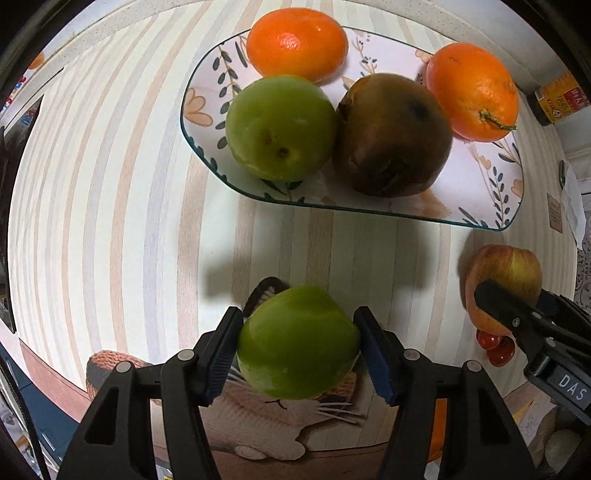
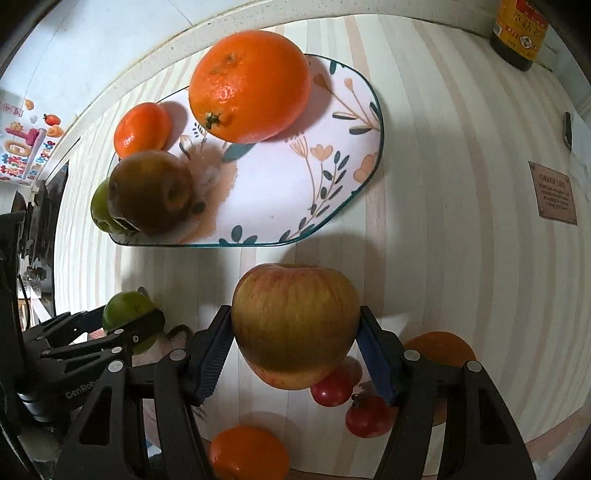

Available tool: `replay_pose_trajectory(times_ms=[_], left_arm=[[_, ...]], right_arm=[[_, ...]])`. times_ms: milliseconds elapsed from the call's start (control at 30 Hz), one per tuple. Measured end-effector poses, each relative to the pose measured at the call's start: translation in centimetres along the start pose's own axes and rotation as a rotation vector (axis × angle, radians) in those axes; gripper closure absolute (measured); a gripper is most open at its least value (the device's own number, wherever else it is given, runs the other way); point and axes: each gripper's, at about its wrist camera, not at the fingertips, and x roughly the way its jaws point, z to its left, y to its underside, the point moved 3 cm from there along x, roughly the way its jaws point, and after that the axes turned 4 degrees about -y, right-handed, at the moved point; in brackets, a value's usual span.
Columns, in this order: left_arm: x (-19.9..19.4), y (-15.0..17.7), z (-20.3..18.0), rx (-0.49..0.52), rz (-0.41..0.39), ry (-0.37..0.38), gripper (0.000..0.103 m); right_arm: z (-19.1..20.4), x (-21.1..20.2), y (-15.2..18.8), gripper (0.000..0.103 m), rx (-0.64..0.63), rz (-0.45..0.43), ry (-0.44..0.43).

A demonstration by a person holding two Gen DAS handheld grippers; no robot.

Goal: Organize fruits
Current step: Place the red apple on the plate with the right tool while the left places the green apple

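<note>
- The left gripper [image 1: 298, 341] clamps a green apple [image 1: 297, 341] between its two blue-padded fingers, holding it above the striped tablecloth [image 1: 110, 184], just short of the near rim of the floral plate [image 1: 199, 114].
- The right gripper [image 2: 294, 341] is closed on a red-yellow apple [image 2: 295, 325], pressed on both sides by its pads and lifted clear of the cloth, also near the plate's front edge.
- In the left wrist view the right gripper and its apple show at the right border; in the right wrist view the left gripper with the green apple shows at the lower left.
- On the plate lie four fruits: a second green apple [image 1: 279, 127] touching a dark brown, bruised pear-like fruit [image 1: 393, 134], a mandarin [image 1: 297, 44] at the far rim, and a stemmed orange [image 1: 472, 90] at the right end.
- Below the red-yellow apple, on the cloth, sit two small red fruits [image 2: 330, 389], with an orange [image 2: 249, 454] nearer the table edge and another orange fruit [image 2: 443, 350] partly hidden behind the right finger.
- A dark bottle with a yellow label [image 2: 521, 33] stands at the far right of the table.
- A knitted cat-face mat [image 1: 266, 421] lies under the left gripper.
</note>
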Motion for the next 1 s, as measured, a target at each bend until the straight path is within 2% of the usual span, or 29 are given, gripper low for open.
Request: replay_pose_trajectory(times_ms=[133,233,300,400,500,567,633,733,1000], left_arm=[[-3.1,-0.7,0.3,0.000,-0.023,0.053,0.043],[-7.2,-1.9,0.2,0.012,-0.079,0.117,0.043],[-10.3,-3.8,-0.2,0.026,-0.128,0.153,0.043],[-13.0,-7.7,-1.4,0.046,-0.158,0.189,0.043],[-12.6,-11.8,-2.1,0.060,-0.153,0.162,0.043],[-11.2,-14.3,-2.9,0.075,-0.108,0.135,0.043],[-9.8,-15.4,-3.3,0.085,-0.073,0.110,0.043],[-6.8,-16.7,-4.3,0.097,-0.007,0.073,0.043],[-4.5,-16.4,-5.3,0.124,0.071,0.054,0.043]], right_arm=[[-0.3,-0.9,0.8,0.035,0.027,-0.009,-0.042],[0.2,-3.6,1.0,0.035,0.046,-0.065,-0.105],[0.6,-5.4,0.2,0.035,0.051,-0.106,-0.132],[0.9,-6.7,-2.0,0.035,0.047,-0.146,-0.140],[0.6,-6.1,-4.1,0.035,0.054,-0.159,-0.106],[0.0,-5.2,-5.5,0.035,0.073,-0.138,-0.086],[-0.7,-4.5,-6.2,0.035,0.093,-0.119,-0.083],[-0.9,-3.8,-6.9,0.035,0.120,-0.093,-0.084],[-2.4,-2.3,-5.9,0.034,0.187,-0.064,-0.106]])
